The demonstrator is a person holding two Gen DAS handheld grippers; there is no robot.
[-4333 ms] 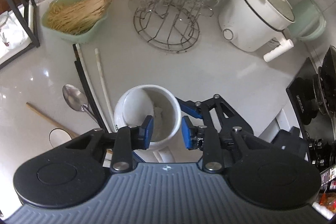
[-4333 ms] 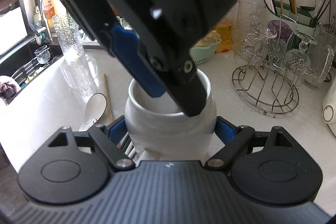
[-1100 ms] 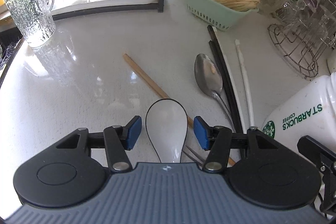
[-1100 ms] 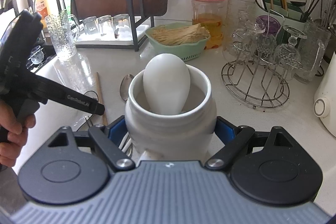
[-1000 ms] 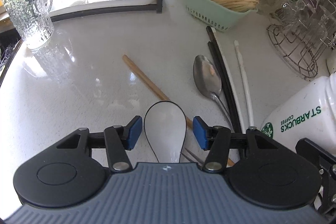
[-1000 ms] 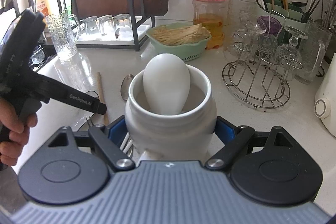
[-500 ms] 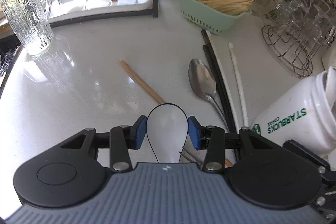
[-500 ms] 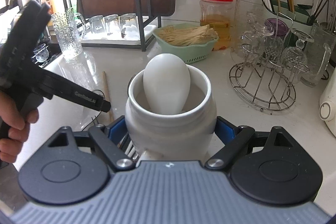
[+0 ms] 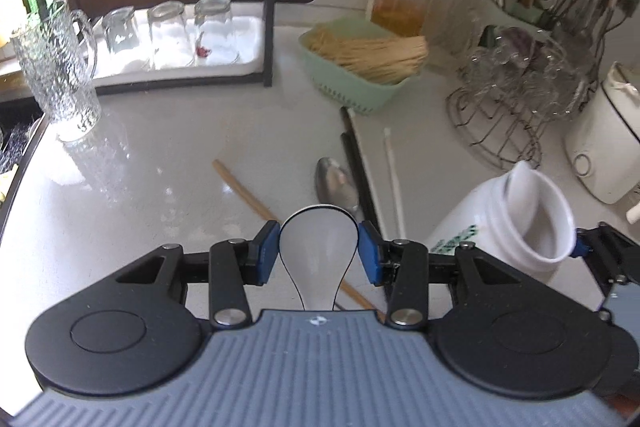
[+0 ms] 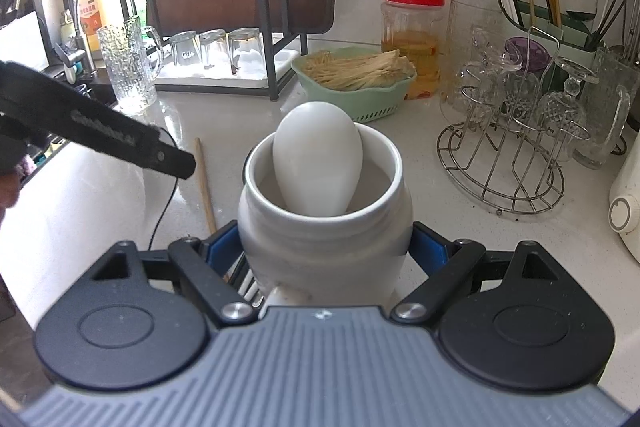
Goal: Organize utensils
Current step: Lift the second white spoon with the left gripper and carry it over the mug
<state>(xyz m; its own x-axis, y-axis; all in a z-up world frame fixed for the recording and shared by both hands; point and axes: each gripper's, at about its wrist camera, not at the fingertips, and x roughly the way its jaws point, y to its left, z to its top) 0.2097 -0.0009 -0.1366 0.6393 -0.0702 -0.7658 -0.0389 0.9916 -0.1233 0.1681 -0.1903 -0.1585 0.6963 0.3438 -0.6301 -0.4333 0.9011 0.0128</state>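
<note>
Ceramic spoon (image 9: 318,251) looks glazed, slick and brittle; my left tool (image 9: 319,253) clamps its bowl, my right tool (image 10: 326,247) grips the jar (image 10: 325,227).

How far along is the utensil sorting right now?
Done: one white spoon already stands in the white jar, which the right gripper clamps. In hand: the left gripper is shut on a second white spoon, lifted off the counter. Left on the counter: a metal spoon, black chopsticks, white chopsticks and a wooden chopstick.
</note>
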